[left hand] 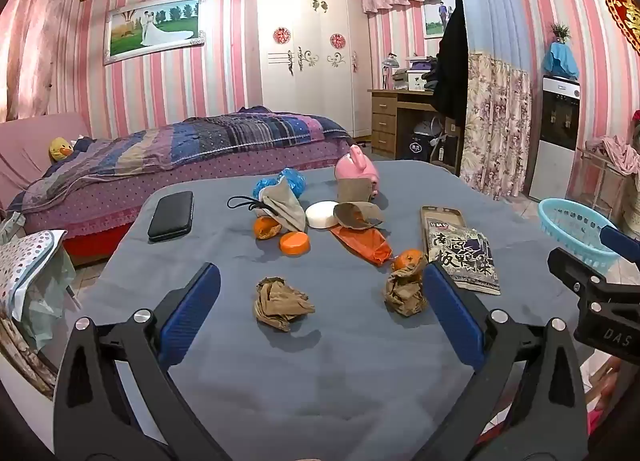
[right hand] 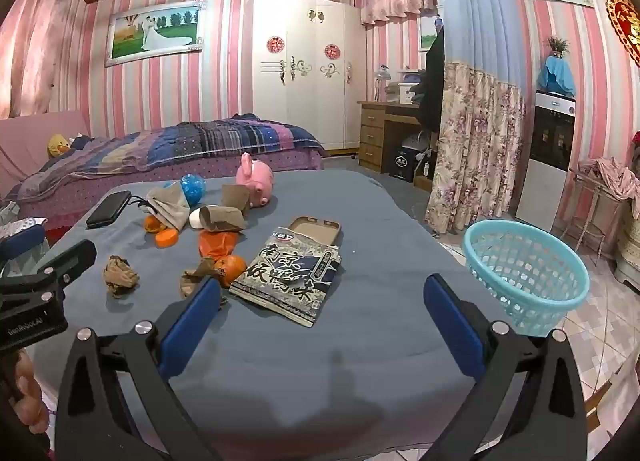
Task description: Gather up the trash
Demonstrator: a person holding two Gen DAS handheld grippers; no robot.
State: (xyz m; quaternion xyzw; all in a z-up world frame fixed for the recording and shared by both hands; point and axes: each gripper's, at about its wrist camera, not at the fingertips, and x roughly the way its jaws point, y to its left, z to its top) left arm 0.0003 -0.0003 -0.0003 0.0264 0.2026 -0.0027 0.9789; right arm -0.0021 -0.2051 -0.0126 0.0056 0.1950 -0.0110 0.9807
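Observation:
A grey-clothed table holds trash. A crumpled brown paper ball lies just ahead of my open left gripper. A second paper wad with an orange peel sits by its right finger. A black printed snack packet lies ahead of my open right gripper. A light blue basket stands on the floor to the right of the table; it also shows in the left wrist view. Both grippers are empty.
Farther back lie an orange bag, an orange lid, a white round box, torn brown paper, a black wallet, a pink toy and a blue ball. A bed stands behind.

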